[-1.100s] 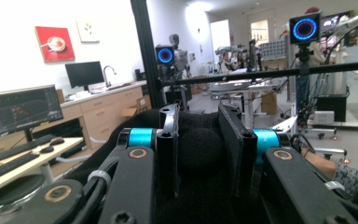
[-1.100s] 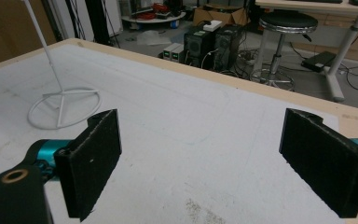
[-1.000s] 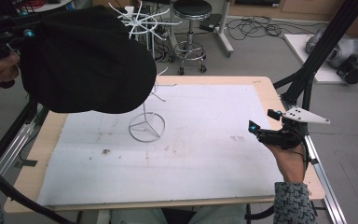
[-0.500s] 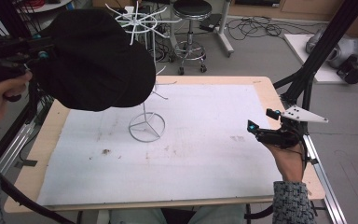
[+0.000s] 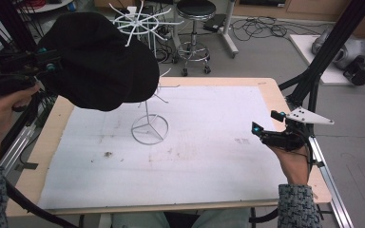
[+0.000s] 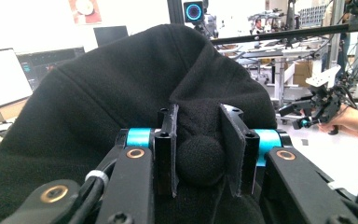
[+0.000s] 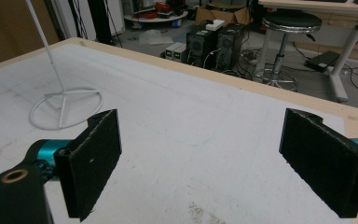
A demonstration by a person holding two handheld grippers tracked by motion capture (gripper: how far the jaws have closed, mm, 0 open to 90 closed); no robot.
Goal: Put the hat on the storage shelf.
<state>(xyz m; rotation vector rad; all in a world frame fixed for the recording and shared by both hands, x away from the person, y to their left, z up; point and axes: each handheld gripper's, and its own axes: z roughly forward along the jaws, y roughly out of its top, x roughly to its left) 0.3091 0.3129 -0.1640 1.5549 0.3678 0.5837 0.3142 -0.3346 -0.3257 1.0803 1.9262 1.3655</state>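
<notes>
Held aloft at the far left, the black cap (image 5: 100, 59) hangs just left of the white wire rack (image 5: 142, 28), pinched by the left gripper (image 5: 47, 66), while the right gripper (image 5: 265, 127) waits wide open and empty, well apart.

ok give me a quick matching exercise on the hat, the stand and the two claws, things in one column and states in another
1. black fabric hat
2. white wire stand
3. left claw
4. right claw

a. open over the white mat, holding nothing
b. standing on the table on its ring base
c. held up in the air
d. shut on a fold of fabric

Pairs: 1-c, 2-b, 3-d, 4-a
</notes>
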